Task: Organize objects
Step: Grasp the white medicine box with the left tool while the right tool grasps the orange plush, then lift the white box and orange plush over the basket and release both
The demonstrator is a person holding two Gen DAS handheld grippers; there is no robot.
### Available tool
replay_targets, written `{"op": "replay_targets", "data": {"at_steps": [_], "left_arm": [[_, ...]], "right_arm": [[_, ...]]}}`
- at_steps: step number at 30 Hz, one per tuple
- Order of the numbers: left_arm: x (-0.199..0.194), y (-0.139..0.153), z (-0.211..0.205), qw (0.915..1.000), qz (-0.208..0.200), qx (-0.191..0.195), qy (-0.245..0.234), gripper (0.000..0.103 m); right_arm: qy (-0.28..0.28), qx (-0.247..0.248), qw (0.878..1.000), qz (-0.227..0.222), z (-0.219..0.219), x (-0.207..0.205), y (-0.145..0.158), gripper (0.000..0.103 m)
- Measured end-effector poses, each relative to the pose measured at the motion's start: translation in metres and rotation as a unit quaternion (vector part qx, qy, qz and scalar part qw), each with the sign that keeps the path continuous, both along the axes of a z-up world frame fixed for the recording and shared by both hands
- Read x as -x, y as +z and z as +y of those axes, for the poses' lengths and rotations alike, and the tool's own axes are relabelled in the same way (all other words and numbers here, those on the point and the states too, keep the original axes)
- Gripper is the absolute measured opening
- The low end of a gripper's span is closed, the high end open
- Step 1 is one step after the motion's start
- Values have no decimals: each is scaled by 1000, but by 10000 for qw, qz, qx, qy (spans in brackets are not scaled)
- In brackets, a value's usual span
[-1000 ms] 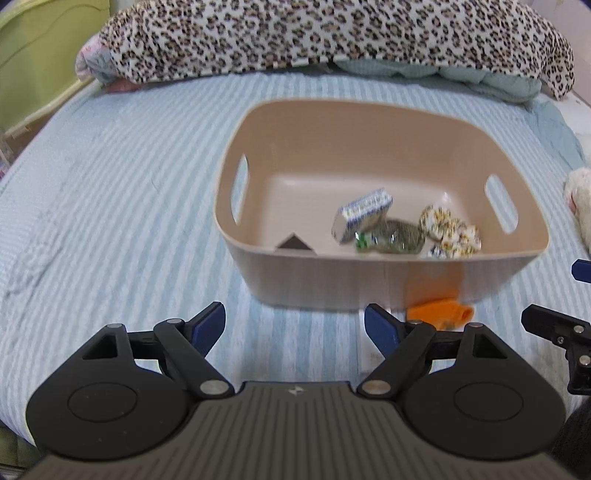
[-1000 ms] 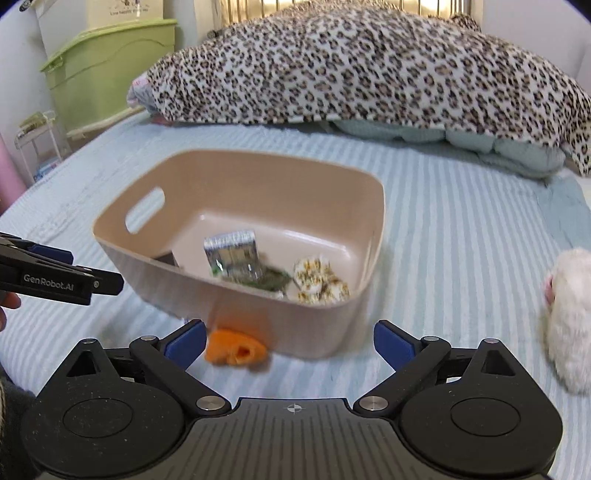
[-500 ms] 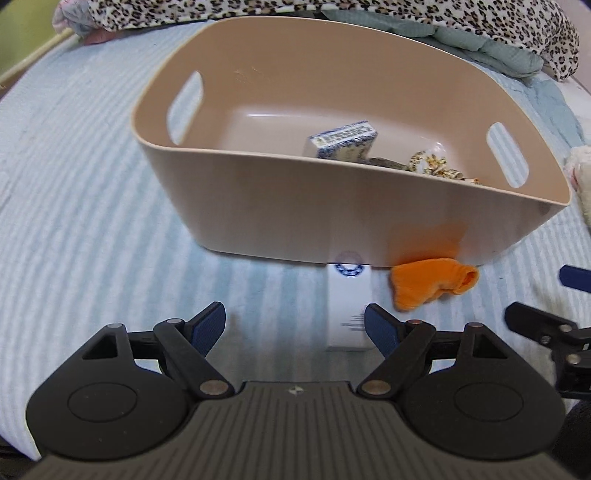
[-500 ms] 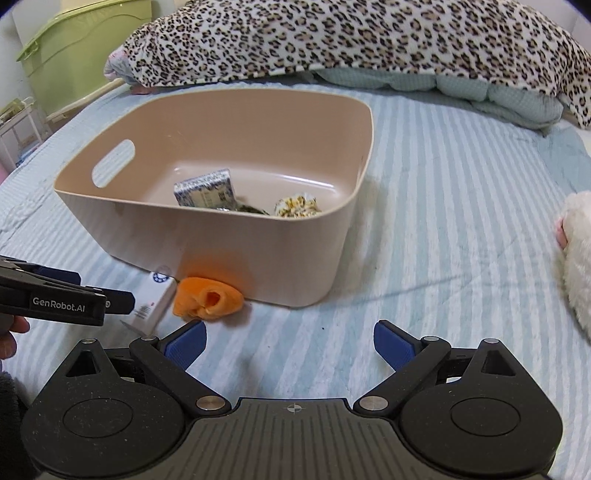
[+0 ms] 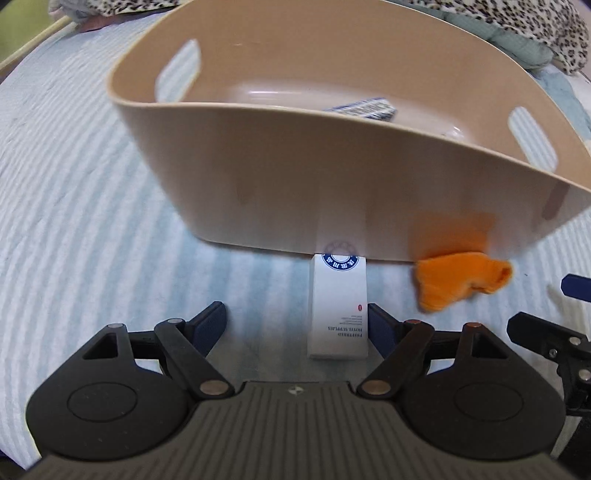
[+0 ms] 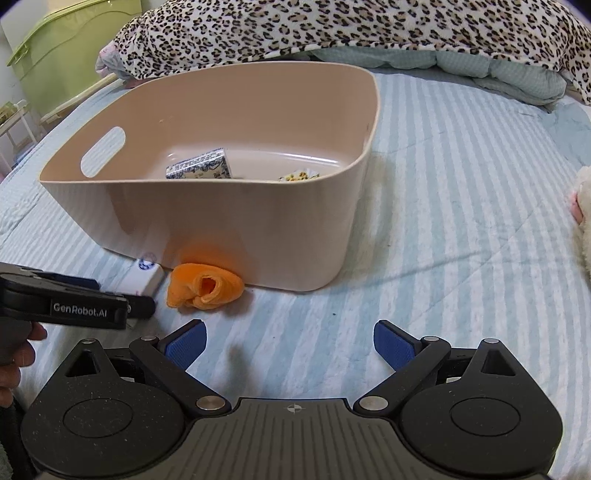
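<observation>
A beige plastic basket sits on the striped bed. Inside it lie a blue-and-white box and a yellow patterned packet. A white box with a blue round logo lies against the basket's near wall; it also shows in the right wrist view. An orange cloth lies beside it. My left gripper is open, its jaws either side of the white box's near end, not touching. My right gripper is open and empty, just short of the orange cloth.
A leopard-print blanket and a teal quilt are heaped at the far edge of the bed. A white plush toy lies at the right. A green storage bin stands beyond the bed's left side.
Both grippers have dropped lower and moved in toward the basket's near wall. The left gripper has come up around the white box. Both stay open.
</observation>
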State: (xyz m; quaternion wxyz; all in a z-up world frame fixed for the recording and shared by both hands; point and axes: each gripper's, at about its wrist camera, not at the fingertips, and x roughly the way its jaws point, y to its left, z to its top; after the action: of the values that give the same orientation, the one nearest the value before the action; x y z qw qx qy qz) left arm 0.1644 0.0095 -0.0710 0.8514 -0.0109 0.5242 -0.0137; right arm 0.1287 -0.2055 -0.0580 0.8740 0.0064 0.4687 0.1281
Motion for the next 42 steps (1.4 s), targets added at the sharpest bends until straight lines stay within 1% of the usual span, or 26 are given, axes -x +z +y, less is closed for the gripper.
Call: {"op": "replay_targets", "data": {"at_steps": [3,7,9,13,15,16,17,18,19,20,21,22,23,24,26,29,35,40,42], "left_arm": [[1,0,12,10000,20,-18,51,81],[3,-1,23,9998,12,-180,107,81],[4,-2,27,9998,1,-152,118,82],[6,-4,26,9997,-36,-242,6,81],[9,-4,26,9996,-100,-244,-80,76],[9,-4,26,9996,-111,-215,-113,72],[10,-3,27,9997,-108,-184,-136,67],[10,-2,28,9997,-113,-157,-145,64],[11,0,29,9997,-119,-128,-150,56],[11,1,30,9998,-125,-100,-148,45],[12,2,31,9998,-138,-75,-138,39],[13,4,32,9998,-150,-48,-134,33],[14,5,33,9998,-174,-23,-131,33],[16,7,34,9997,-209,-18,-120,33],[20,8,32,9996,-255,-52,-127,32],[24,10,31,9995,-278,-68,-154,32],[31,20,35,9994,-310,63,-158,32],[45,30,40,9989,-401,120,-189,32],[56,39,48,9986,-469,191,-160,32]], "right_arm": [[4,-63,10000,-27,6,-4,0,99],[-46,-263,9996,45,20,-12,-4,98],[-60,-319,9994,98,27,-15,-8,97],[-153,-379,9990,205,43,-24,-15,88],[-251,-437,9985,234,48,-27,-18,83],[-293,-429,9984,225,49,-28,-19,77],[-321,-412,9984,206,52,-29,-19,69],[-325,-408,9985,192,54,-30,-19,63],[-328,-397,9985,178,55,-30,-20,56],[-324,-369,9987,167,57,-30,-19,47],[-295,-371,9987,181,59,-31,-19,41],[-254,-368,9989,170,61,-30,-19,31],[-223,-345,9990,148,62,-29,-19,23],[-186,-324,9992,133,63,-28,-18,20],[-150,-318,9994,77,63,-25,-17,16],[-93,-341,9993,70,59,-19,-14,15],[-62,-414,9991,70,47,-6,-5,13],[-25,-463,9989,-50,36,9,10,13],[-10,-504,9987,-105,32,13,17,13]]}}
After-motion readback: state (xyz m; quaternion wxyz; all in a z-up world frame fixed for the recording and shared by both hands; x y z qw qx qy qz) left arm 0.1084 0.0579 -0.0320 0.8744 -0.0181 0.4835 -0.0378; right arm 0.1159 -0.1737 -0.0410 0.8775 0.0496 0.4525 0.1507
